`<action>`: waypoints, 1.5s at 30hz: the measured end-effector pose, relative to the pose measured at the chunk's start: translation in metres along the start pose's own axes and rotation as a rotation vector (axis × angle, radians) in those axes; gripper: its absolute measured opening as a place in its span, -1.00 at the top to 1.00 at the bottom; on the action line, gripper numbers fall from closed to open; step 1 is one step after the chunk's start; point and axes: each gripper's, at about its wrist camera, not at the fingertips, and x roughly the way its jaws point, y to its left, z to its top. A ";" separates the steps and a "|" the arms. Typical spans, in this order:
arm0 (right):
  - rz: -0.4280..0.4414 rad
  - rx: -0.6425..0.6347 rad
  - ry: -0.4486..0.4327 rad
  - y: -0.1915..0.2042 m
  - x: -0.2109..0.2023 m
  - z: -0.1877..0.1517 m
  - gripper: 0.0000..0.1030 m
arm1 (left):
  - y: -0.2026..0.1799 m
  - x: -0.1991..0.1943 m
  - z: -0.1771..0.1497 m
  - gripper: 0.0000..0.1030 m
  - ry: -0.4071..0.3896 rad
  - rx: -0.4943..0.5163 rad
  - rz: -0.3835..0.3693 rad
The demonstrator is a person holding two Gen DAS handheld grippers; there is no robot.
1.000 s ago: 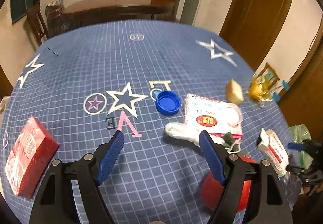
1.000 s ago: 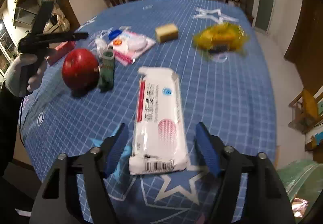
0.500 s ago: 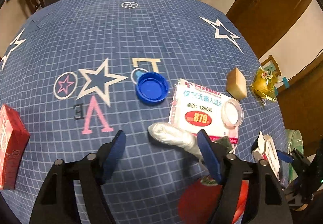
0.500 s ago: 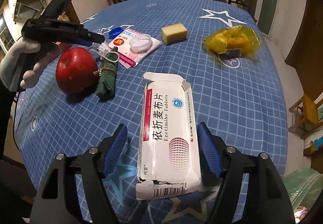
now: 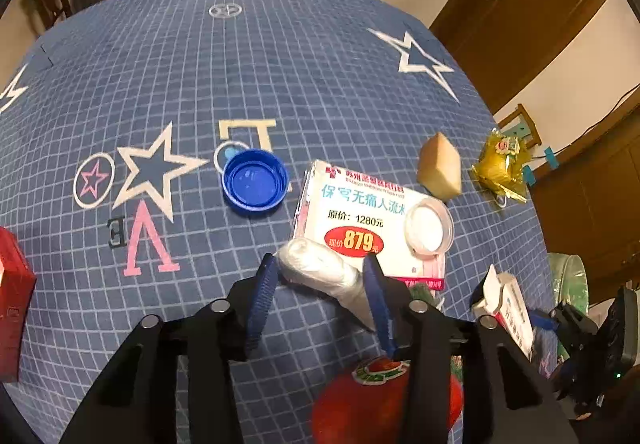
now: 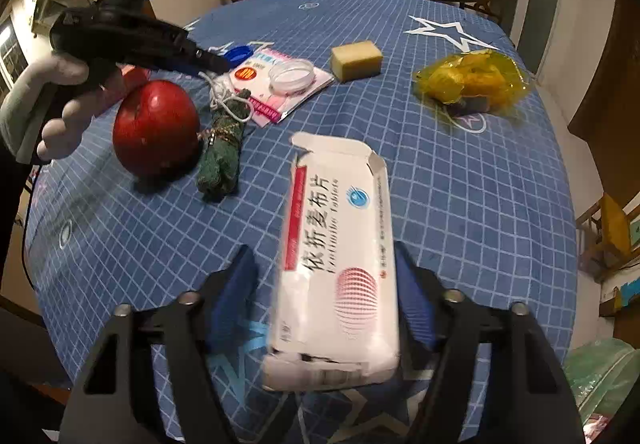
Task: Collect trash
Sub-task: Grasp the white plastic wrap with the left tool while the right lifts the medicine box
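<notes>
Left tongs [image 5: 320, 276]: my jaws are closing around the crumpled clear plastic bag [image 5: 320, 268]. It lies between the blue pads, its near end trailing toward the right pad; I cannot tell that either pad presses it yet, so I treat this grip as not made.

Right tongs [image 6: 324, 284]: these jaws are also closing, with the opened white tablet carton [image 6: 336, 260] between them. The right pad sits against the carton's long edge; the left pad stands apart from it. The carton appears tilted with its near end blurred.

Procedure I follow:
1. Left: keep the pads low on the blue checked surface [image 5: 200, 64] so that the thin film cannot slip out beneath them. Keep the right pad clear of the printed leaflet [image 5: 360, 216] just beyond the bag, or both may lift together.
2. Right: square the pads on the carton's long sides and close gently; the hollow box will probably crush.

Just beside the left tongs, the red apple [image 6: 156, 128] and green cloth bundle [image 6: 222, 160] stay undisturbed.
</notes>
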 end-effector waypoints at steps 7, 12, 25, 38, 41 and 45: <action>0.007 0.008 -0.061 0.007 -0.010 -0.005 0.09 | -0.010 -0.034 -0.003 0.43 -0.141 0.019 -0.032; -0.013 0.044 -0.151 0.010 -0.032 -0.009 0.10 | -0.014 -0.072 -0.017 0.43 -0.261 0.009 -0.068; -0.160 0.069 -0.415 0.042 -0.118 -0.028 0.09 | -0.085 -0.167 -0.134 0.43 -0.653 0.180 0.029; -0.261 0.100 -0.525 0.045 -0.186 -0.063 0.08 | -0.166 -0.178 -0.196 0.43 -0.669 0.328 -0.046; -0.302 0.121 -0.530 0.035 -0.201 -0.072 0.08 | -0.191 -0.178 -0.202 0.42 -0.669 0.363 -0.079; -0.368 0.148 -0.530 0.018 -0.225 -0.091 0.07 | -0.225 -0.175 -0.201 0.42 -0.666 0.404 -0.126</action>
